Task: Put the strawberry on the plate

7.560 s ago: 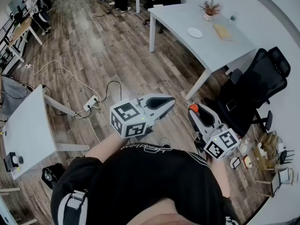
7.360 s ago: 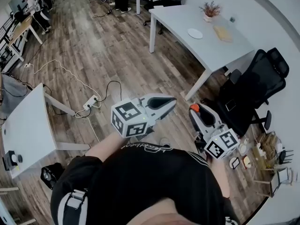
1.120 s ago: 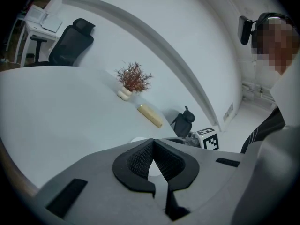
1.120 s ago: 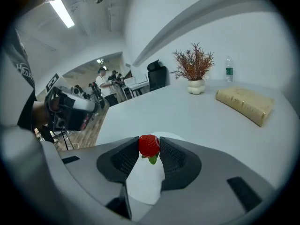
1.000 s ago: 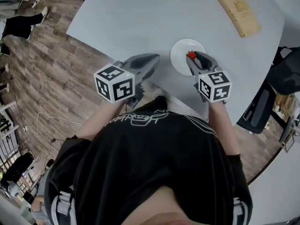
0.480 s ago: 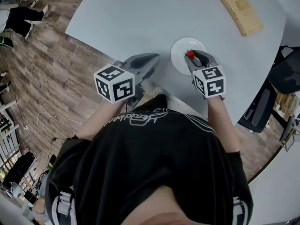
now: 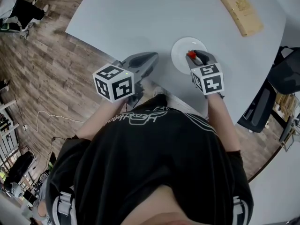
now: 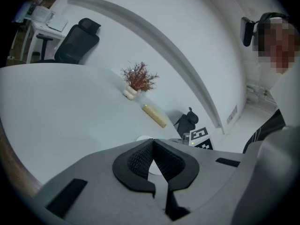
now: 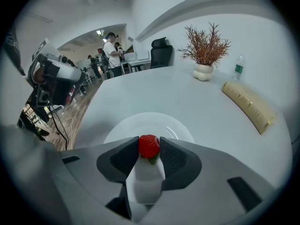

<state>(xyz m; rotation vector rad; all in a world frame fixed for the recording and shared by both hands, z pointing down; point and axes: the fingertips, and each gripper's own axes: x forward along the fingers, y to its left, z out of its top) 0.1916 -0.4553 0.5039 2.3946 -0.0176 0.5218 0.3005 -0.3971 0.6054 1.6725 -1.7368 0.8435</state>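
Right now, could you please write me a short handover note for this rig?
Left gripper: fingers shut, empty, near the pale table's edge.
Right gripper: shut on the small red strawberry, over the round white plate.
Done: strawberry brought over the plate.
Left: lower it, open the fingers, withdraw.

Glossy plate (image 9: 125, 128), matt smooth table (image 9: 164, 92)

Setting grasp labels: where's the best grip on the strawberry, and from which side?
Pinch the strawberry across its wide red middle, coming from the leafy end, as the right claw does now above the plate; the tip tapers and could slip.
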